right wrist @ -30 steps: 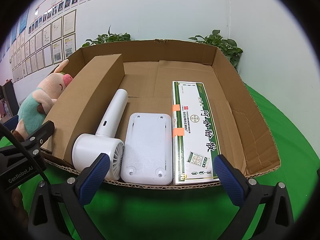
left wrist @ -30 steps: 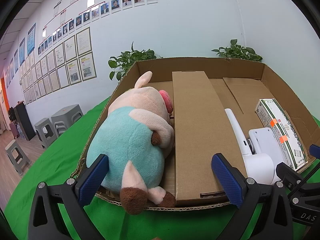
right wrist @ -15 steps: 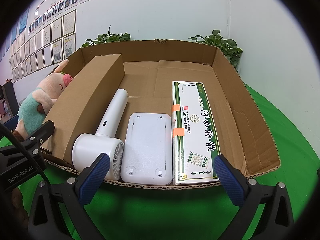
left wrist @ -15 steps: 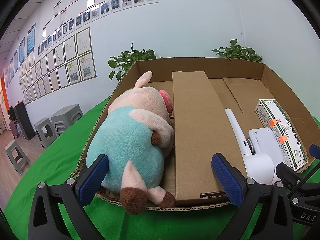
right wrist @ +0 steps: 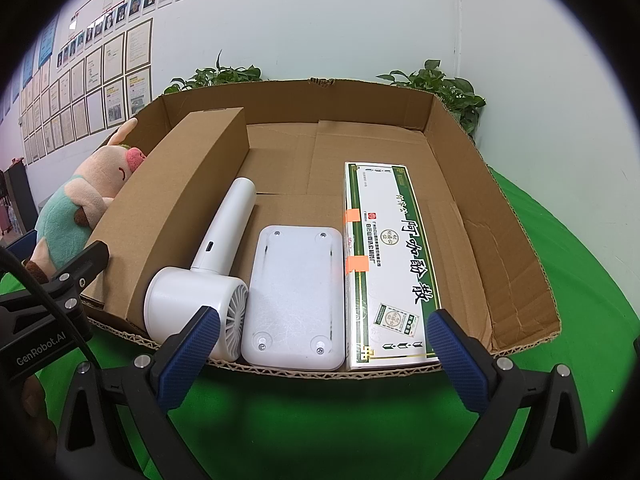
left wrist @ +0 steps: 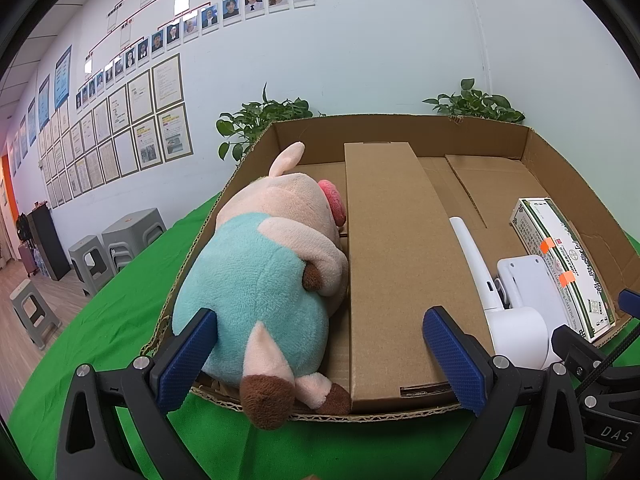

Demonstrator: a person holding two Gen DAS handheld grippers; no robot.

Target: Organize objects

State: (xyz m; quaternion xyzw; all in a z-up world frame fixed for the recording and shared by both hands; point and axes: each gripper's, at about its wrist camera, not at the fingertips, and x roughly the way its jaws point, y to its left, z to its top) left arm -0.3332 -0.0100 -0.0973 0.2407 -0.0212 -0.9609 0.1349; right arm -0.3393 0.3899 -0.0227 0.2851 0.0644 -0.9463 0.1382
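Left wrist view: cardboard tray (left wrist: 400, 132) on green cloth (left wrist: 120, 312). Contents, left to right: plush pig (left wrist: 272, 276) at 9 o'clock; long brown carton (left wrist: 392, 264) at centre; white hair dryer (left wrist: 500, 300), white flat device (left wrist: 528, 280), green-and-white box (left wrist: 560, 256) toward 3 o'clock. Left gripper (left wrist: 320, 356) spread wide, holding nothing. Right wrist view adds the dryer's grille (right wrist: 236, 316), the device's screws, the tray's bare far floor. Right gripper (right wrist: 324, 352) likewise spread, empty.
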